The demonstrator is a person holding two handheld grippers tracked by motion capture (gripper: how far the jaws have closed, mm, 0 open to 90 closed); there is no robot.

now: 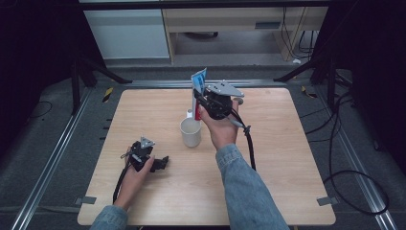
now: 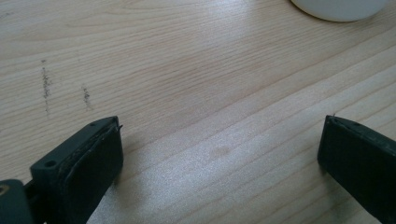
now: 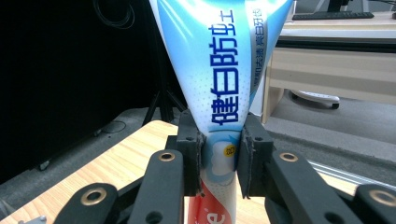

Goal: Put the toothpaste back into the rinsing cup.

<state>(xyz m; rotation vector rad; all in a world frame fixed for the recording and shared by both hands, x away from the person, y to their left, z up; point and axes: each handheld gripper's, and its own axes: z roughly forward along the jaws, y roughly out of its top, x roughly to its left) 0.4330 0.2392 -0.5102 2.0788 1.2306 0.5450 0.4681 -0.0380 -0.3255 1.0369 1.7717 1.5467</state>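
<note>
A toothpaste tube [image 3: 219, 88] stood upright above the far middle of the table [image 1: 287, 158], cap end down and flat crimped end up, clamped between the jaws of the right gripper [image 1: 203, 98]. Just beside it, nearer the person, sat a white mug [image 1: 190, 132]. The left gripper [image 1: 163, 163] rested low on the table's near left, jaws spread wide apart around nothing.

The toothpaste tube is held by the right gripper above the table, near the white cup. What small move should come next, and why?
Probably lower the toothpaste tube toward the white cup. The right gripper is shut on the tube, held upright, cap down, just behind the cup, whose mouth is open. The left gripper rests open on the table.
</note>
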